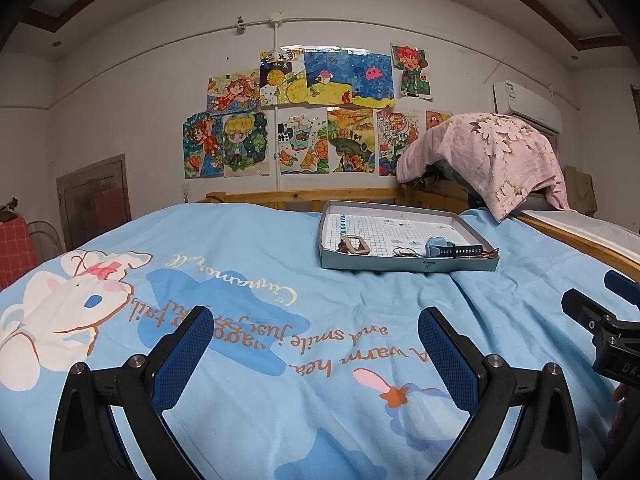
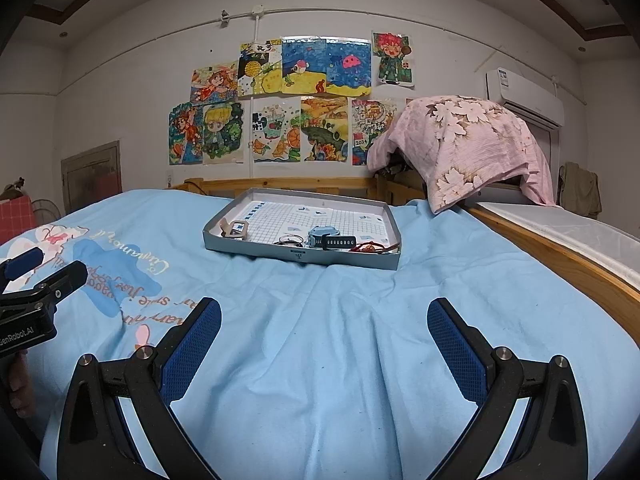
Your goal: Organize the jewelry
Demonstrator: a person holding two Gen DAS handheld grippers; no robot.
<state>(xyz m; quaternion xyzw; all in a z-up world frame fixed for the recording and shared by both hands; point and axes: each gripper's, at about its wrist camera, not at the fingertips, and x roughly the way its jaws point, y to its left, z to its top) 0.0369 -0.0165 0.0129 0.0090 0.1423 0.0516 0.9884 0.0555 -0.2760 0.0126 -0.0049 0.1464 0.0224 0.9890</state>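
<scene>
A shallow grey tray (image 2: pixel 256 252) with a grid-paper floor sits on the blue bedspread (image 2: pixel 320 340), far ahead of both grippers; it also shows in the left wrist view (image 1: pixel 384 264). In it lie a beige watch (image 2: pixel 236 229), thin ring bangles (image 2: pixel 290 240), a light blue smartwatch with a dark strap (image 2: pixel 326 237) and a red cord bracelet (image 2: pixel 370 247). The left wrist view shows the beige watch (image 1: pixel 354 245) and blue smartwatch (image 1: pixel 440 248) too. My left gripper (image 1: pixel 316 344) is open and empty above the bedspread. My right gripper (image 2: pixel 324 340) is open and empty, to the left gripper's right.
A wooden bed rail (image 2: pixel 560 256) runs along the right edge and a wooden headboard (image 2: pixel 288 185) behind the tray. A pink floral cloth (image 2: pixel 472 140) drapes over something at the back right. Drawings (image 2: pixel 304 100) cover the far wall. The bedspread has folds.
</scene>
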